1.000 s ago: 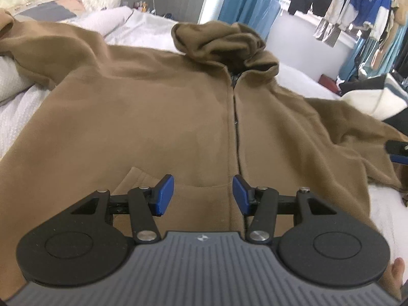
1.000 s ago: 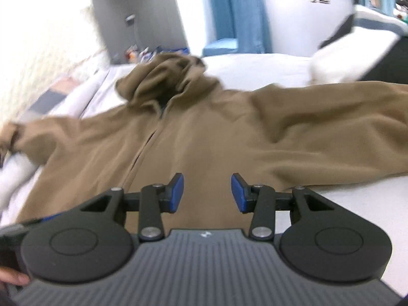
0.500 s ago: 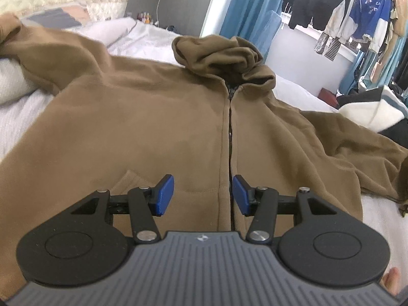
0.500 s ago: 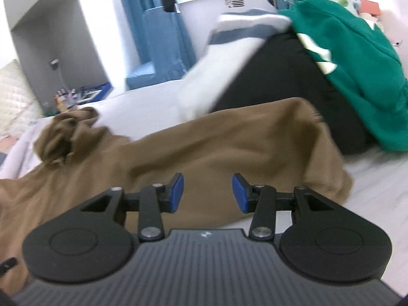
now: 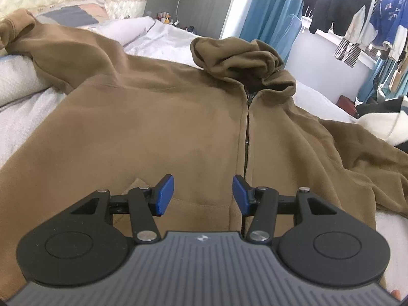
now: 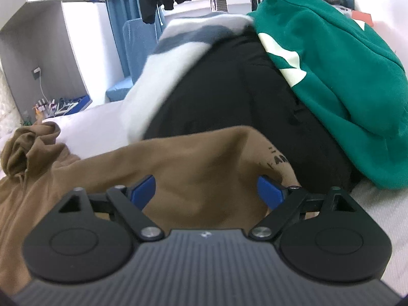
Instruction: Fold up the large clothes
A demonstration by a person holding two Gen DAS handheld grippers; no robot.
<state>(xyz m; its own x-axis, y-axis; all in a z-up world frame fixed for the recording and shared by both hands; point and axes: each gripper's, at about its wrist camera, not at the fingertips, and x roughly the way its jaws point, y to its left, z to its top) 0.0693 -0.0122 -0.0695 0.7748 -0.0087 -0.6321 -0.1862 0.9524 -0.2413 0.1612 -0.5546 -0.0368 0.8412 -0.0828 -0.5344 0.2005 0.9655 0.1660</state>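
A large brown zip-up hoodie (image 5: 158,127) lies face up and spread out on a white bed (image 5: 23,117), hood (image 5: 242,61) at the far end. My left gripper (image 5: 203,195) is open and empty, hovering over the lower front beside the zipper (image 5: 246,140) and pocket. My right gripper (image 6: 206,192) is open wide, just above the end of the hoodie's right sleeve (image 6: 204,163), which carries small black print (image 6: 276,159). The hood also shows in the right wrist view (image 6: 28,148).
A pile of clothes lies against the sleeve end: a black garment (image 6: 242,97), a green one (image 6: 331,76) and a white-grey one (image 6: 173,58). Clothes hang on a rack (image 5: 357,20) behind. Blue curtains (image 5: 270,10) and a grey wall (image 5: 193,2) stand beyond the bed.
My right gripper has swung right along the sleeve toward its end and opened wider. My left gripper has stayed over the hoodie's lower front, shifting slightly left.
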